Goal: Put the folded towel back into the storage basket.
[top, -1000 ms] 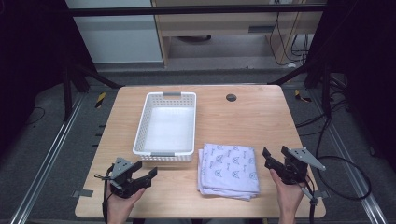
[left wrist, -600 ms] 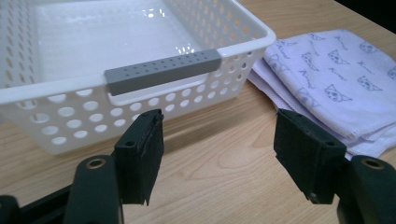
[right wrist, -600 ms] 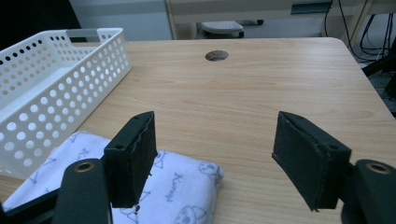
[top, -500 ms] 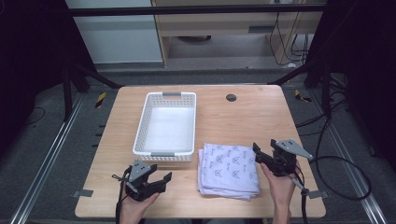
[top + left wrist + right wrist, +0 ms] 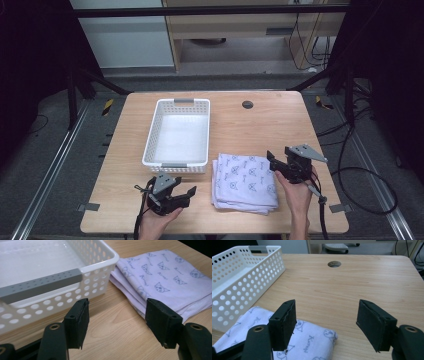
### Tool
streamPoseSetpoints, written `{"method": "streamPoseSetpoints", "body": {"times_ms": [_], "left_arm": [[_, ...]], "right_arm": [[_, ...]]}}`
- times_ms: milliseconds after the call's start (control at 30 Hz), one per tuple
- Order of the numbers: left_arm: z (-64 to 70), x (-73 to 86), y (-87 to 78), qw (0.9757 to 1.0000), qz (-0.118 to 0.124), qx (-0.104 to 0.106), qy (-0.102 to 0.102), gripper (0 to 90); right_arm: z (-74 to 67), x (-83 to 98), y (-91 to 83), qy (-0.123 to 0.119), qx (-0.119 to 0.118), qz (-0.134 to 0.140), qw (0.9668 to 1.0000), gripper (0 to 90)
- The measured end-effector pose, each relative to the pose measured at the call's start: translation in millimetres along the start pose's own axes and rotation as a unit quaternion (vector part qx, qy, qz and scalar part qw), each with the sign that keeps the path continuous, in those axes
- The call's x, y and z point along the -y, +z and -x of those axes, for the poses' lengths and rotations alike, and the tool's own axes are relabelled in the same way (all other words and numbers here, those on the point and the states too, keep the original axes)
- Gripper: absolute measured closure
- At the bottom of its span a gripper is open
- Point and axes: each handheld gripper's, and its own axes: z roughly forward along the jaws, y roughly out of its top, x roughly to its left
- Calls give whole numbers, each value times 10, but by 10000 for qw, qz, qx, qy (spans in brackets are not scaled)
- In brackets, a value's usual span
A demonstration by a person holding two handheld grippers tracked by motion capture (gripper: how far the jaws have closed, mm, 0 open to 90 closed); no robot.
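A folded lavender cloth printed with cat faces lies on the table's near middle, just right of a white perforated basket that is empty. My left gripper sits low at the cloth's left, pointing at the gap between basket and cloth. Its jaws are open with only bare wood between them, and they have just been closing a little. My right gripper hovers at the cloth's far right corner. It is open and grips nothing; its jaws have also just narrowed slightly.
The basket has grey handles at both short ends. A round cable hole sits in the wooden tabletop behind the cloth. Cables trail off the right table edge. Dark frame rails run along both sides.
The left gripper has slid right along the near edge toward the cloth. The right gripper has moved left from the table's right edge to the cloth's far right corner.
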Motion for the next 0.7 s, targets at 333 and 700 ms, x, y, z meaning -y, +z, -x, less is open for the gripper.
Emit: {"method": "streamPoseSetpoints", "body": {"times_ms": [333,700], "left_arm": [[199,-66,186,9996,-130,225,115,366],[350,-71,415,9988,-358,298,131,372]], "right_arm": [[-3,36,111,-118,-71,-288,9995,347],[14,125,220,-125,-117,-558,9983,395]]}}
